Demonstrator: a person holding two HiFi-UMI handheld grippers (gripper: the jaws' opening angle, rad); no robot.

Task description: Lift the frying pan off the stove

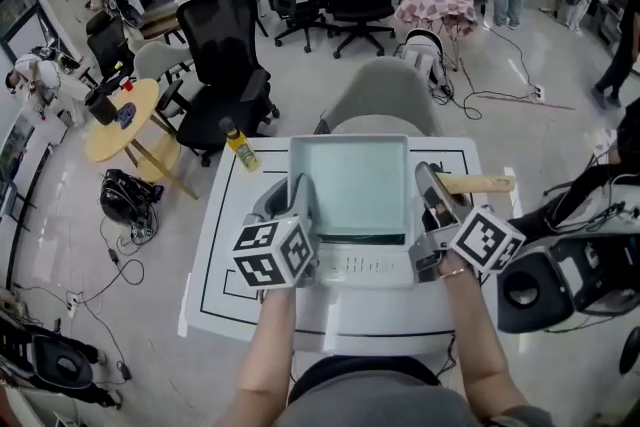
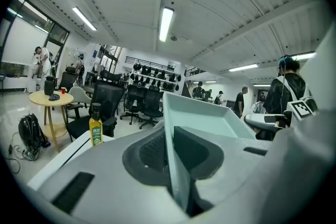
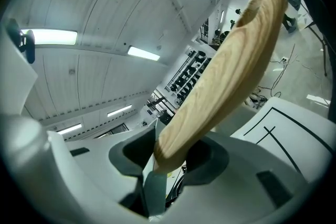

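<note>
- Head view: square pale-green frying pan [image 1: 348,183] sits over the middle of the white table [image 1: 222,245], with the white stove [image 1: 365,267] right under its near edge. Can't tell whether pan and stove touch.
- Left gripper [image 1: 300,190] is at the pan's left rim. Right gripper [image 1: 432,190] is at the right side, where the wooden handle [image 1: 480,183] sticks out to the right.
- Oil bottle [image 1: 240,146] stands at the table's far-left corner, with a round wooden table [image 1: 122,120] and black office chairs [image 1: 225,65] beyond it.
- Left gripper view: left gripper [image 2: 170,152] has its jaws nearly together, pinching the thin side wall of the frying pan [image 2: 202,113]. The wall runs edge-on between the pads. Oil bottle [image 2: 95,126] is off to the left.
- Right gripper view: right gripper [image 3: 168,157] has its jaws set wider, clamped on the base of the wooden handle [image 3: 226,73], which slants up and to the right. Table with black lines [image 3: 286,123] is at lower right.
</note>
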